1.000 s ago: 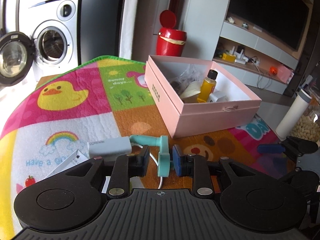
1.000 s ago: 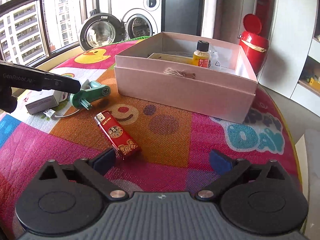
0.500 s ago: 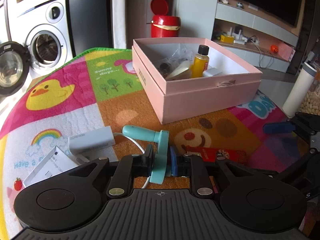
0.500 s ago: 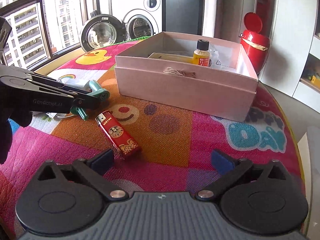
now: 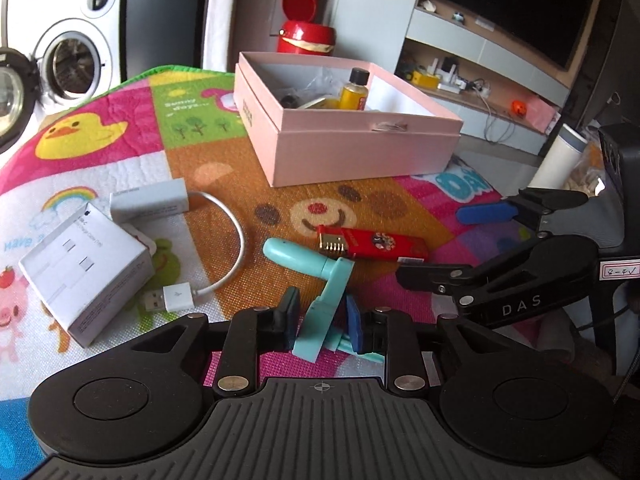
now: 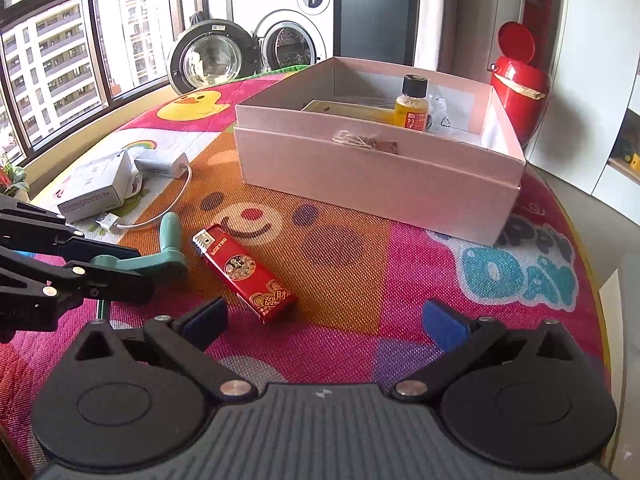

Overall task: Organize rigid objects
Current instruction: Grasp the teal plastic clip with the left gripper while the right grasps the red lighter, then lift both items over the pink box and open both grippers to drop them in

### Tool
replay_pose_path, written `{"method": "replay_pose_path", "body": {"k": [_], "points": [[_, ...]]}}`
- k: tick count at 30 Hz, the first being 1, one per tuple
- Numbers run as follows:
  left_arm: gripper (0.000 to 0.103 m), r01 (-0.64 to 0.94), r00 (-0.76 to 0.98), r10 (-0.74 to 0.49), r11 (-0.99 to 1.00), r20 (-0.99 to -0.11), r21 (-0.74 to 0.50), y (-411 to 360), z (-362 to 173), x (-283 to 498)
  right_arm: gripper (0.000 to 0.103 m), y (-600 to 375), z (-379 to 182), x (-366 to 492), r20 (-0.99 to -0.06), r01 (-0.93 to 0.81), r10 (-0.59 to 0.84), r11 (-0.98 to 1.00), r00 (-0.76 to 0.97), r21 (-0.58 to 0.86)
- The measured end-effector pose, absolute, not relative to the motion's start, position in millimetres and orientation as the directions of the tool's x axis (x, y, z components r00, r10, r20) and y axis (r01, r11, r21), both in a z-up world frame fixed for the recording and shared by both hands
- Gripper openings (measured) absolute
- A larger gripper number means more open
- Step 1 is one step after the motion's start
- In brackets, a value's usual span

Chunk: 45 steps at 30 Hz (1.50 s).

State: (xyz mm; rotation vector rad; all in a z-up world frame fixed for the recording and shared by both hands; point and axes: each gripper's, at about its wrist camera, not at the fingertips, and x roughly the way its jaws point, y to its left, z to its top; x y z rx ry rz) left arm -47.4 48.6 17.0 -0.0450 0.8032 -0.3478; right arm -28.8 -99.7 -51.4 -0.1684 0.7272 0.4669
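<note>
My left gripper [image 5: 322,322] is shut on a teal plastic tool [image 5: 326,300], held near its base with the handle pointing forward over the mat; it also shows in the right wrist view [image 6: 160,258]. A red lighter [image 5: 370,242] lies on the mat just beyond it, and just ahead of my right gripper [image 6: 324,320], which is open and empty [image 6: 244,274]. The open pink box [image 5: 360,152] sits further back and holds a yellow bottle [image 5: 354,90] and other small items.
A white carton [image 5: 86,270], a grey-white adapter [image 5: 150,202] and its USB cable [image 5: 224,264] lie on the mat at left. A red bin [image 5: 306,28] stands behind the box. A washing machine with open door [image 6: 216,56] is beyond the table.
My left gripper closed on the teal tool, then pulled back and lifted it toward the front of the mat. The carton and cable have come into view. My right gripper stayed open.
</note>
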Motion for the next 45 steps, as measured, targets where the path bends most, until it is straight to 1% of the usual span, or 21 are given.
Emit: {"method": "replay_pose_path", "body": {"k": [4,6,7,10,11,12,14,15,19,22,23,26,29,32,33,35,36,37,40,42,45], "points": [[0.028,0.302,0.646,-0.287,0.947,-0.707,-0.109,38.6,17.9,-48.2,0.101,-87.4,-47.3,-20.8,-0.679,-0.525,0.384,0.851,0.625,-0.002],[0.028,0.306,0.650,-0.274,0.948,-0.709,-0.086,35.5,18.2,-48.7,0.091,-77.8,-44.9,-13.8,-0.671,-0.532,0.388,0.847,0.633,-0.012],[0.028,0.309,0.651,-0.273,0.948,-0.708,-0.081,35.4,18.0,-49.4,0.090,-72.3,-44.6,-9.8,-0.668,-0.547,0.401,0.837,0.626,-0.010],[0.028,0.312,0.654,-0.282,0.946,-0.701,-0.089,38.3,16.8,-51.4,0.075,-60.1,-42.6,-3.9,-0.663,-0.596,0.437,0.803,0.608,-0.018],[0.027,0.312,0.654,-0.288,0.945,-0.700,-0.096,39.6,16.6,-51.9,0.063,-56.7,-40.8,-4.2,-0.662,-0.612,0.447,0.790,0.601,-0.021],[0.027,0.311,0.654,-0.294,0.944,-0.697,-0.107,40.6,16.5,-52.3,0.046,-53.9,-38.9,-5.9,-0.662,-0.625,0.454,0.780,0.596,-0.028],[0.027,0.299,0.652,-0.299,0.946,-0.696,-0.126,42.6,16.6,-50.5,0.029,-50.3,-38.1,-10.3,-0.656,-0.612,0.428,0.788,0.621,-0.066],[0.027,0.290,0.651,-0.301,0.947,-0.697,-0.138,42.9,16.9,-48.5,0.026,-49.9,-38.5,-12.9,-0.651,-0.596,0.405,0.798,0.642,-0.092],[0.027,0.271,0.665,-0.295,0.951,-0.687,-0.146,41.0,16.4,-43.9,0.023,-63.6,-38.0,-19.0,-0.655,-0.573,0.390,0.816,0.647,-0.080],[0.019,0.269,0.683,-0.287,0.954,-0.671,-0.134,37.8,15.0,-43.7,0.023,-77.9,-35.6,-23.5,-0.674,-0.549,0.374,0.834,0.637,-0.056],[0.016,0.276,0.686,-0.293,0.952,-0.666,-0.134,36.6,14.6,-44.3,0.023,-81.9,-34.7,-24.5,-0.680,-0.542,0.368,0.839,0.635,-0.052],[0.014,0.323,0.672,-0.353,0.931,-0.651,-0.171,34.5,14.9,-49.0,0.023,-99.8,-29.1,-30.2,-0.693,-0.514,0.350,0.857,0.630,-0.034],[0.014,0.380,0.676,-0.385,0.913,-0.628,-0.151,28.3,20.8,-60.4,0.022,-116.8,-17.9,-35.7,-0.687,-0.493,0.355,0.870,0.634,-0.005],[0.014,0.405,0.698,-0.401,0.904,-0.593,-0.134,26.7,37.9,-67.2,0.022,-132.1,2.2,-41.1,-0.654,-0.467,0.355,0.884,0.667,0.004],[0.014,0.410,0.714,-0.402,0.904,-0.573,-0.123,27.4,47.5,-67.5,0.022,-137.2,14.1,-42.5,-0.631,-0.459,0.358,0.889,0.688,0.004],[0.014,0.415,0.762,-0.397,0.906,-0.512,-0.085,30.3,75.2,-64.6,0.022,-144.8,38.2,-43.6,-0.578,-0.446,0.362,0.895,0.731,-0.004],[0.014,0.414,0.793,-0.391,0.908,-0.467,-0.058,32.7,96.4,-60.1,0.022,-148.2,52.0,-42.7,-0.548,-0.438,0.360,0.899,0.755,-0.012],[0.014,0.409,0.817,-0.385,0.912,-0.430,-0.039,34.5,114.0,-54.2,0.022,-151.7,70.6,-39.8,-0.507,-0.422,0.352,0.906,0.787,-0.025],[0.014,0.395,0.867,-0.372,0.919,-0.332,0.002,34.8,158.1,-28.9,0.022,-155.9,104.8,-24.6,-0.425,-0.379,0.324,0.924,0.845,-0.047],[0.014,0.386,0.879,-0.372,0.923,-0.298,-0.014,31.9,177.1,-1.5,0.022,-155.7,120.8,-4.5,-0.401,-0.345,0.300,0.938,0.866,-0.043],[0.014,0.396,0.862,-0.411,0.911,-0.295,-0.111,27.4,189.1,47.7,0.022,-149.6,128.2,27.3,-0.389,-0.305,0.264,0.951,0.883,-0.045]]}}
